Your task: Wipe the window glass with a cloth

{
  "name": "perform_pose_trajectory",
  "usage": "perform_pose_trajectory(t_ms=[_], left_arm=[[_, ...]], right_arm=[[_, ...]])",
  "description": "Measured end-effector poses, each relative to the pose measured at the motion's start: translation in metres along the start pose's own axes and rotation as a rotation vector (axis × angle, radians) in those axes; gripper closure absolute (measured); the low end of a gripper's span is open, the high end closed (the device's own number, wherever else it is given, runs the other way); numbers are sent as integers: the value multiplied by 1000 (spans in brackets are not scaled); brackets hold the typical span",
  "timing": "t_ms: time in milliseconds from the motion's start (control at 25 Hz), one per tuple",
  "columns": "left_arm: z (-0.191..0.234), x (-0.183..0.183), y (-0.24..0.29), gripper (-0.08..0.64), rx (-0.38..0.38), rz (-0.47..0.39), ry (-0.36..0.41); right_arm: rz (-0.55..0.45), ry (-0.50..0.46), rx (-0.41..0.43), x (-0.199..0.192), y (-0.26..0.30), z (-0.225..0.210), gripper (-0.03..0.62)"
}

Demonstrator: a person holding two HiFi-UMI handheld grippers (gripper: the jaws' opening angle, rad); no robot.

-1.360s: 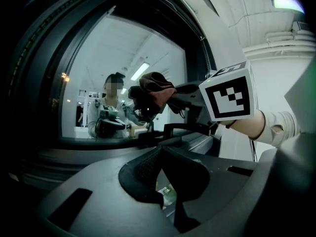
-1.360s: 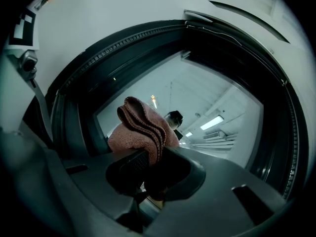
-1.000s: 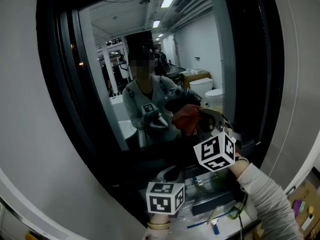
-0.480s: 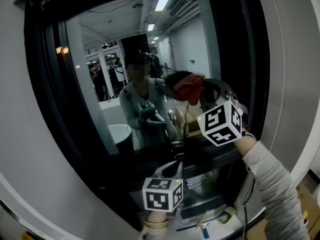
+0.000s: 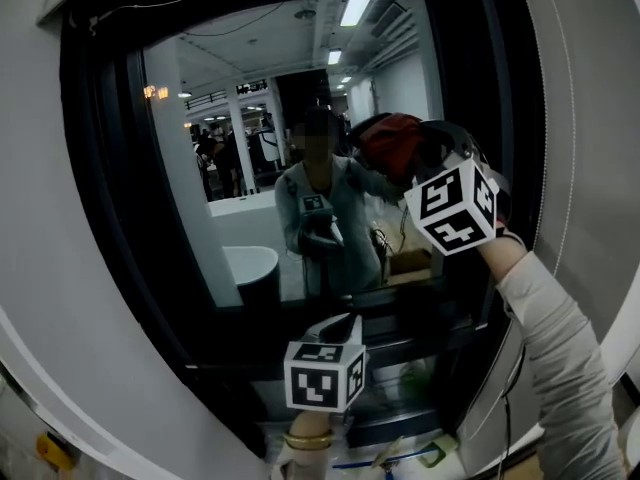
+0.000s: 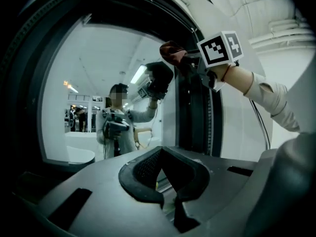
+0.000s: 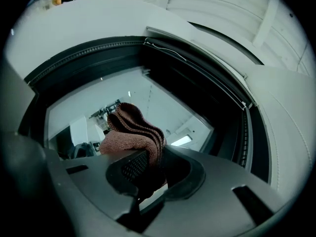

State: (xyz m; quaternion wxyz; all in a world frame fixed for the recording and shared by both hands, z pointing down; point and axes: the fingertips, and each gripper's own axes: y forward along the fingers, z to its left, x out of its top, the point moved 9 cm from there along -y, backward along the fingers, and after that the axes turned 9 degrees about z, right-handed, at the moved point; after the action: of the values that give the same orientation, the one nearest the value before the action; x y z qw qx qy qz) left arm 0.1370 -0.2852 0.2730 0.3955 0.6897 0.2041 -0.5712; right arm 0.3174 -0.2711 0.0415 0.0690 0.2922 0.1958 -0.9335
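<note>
A dark, thick-framed window is set in a smooth, pale grey curved wall. Its glossy window glass mirrors a lit room with strip lights and a person. In the head view, the right gripper is raised at 2 o'clock. Its marker cube faces the camera and a light knitted sleeve trails toward 5 o'clock. A rust-red cloth, bunched and soft, sticks out of its jaws toward 10 o'clock, up against the pane. Whether it presses on the glass cannot be told. The left gripper sits low at 6 o'clock, pointing up at the frame's lower edge.

In the left gripper view, the black, mesh-textured jaws of the left gripper are drawn together with nothing between them. At 1 o'clock the cloth shows as a dark red lump ahead of the cube, beside the window's ribbed right edge.

In the right gripper view, the jaws of the right gripper pinch the cloth. It is thick terry folded into several rounded layers. Its long axis rises from the jaws toward 11 o'clock, with the rounded fold end toward the window glass. A black ribbed seal arcs around the pane.
</note>
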Motion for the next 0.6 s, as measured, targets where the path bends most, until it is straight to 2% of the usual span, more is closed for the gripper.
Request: perform_pose_trajectory(t_ms=[160,360,600], left_arm=[[-17,12,15,557,11,1,18],[-35,22,34,557,-13,1,12],[-51,32,60,557,-36,-7,17]], right_arm=[[-41,-26,-27,8,10,-30,535],[-82,-83,-92,29,18,-74,535],[-84,-124,-187,49,36,-134,535]])
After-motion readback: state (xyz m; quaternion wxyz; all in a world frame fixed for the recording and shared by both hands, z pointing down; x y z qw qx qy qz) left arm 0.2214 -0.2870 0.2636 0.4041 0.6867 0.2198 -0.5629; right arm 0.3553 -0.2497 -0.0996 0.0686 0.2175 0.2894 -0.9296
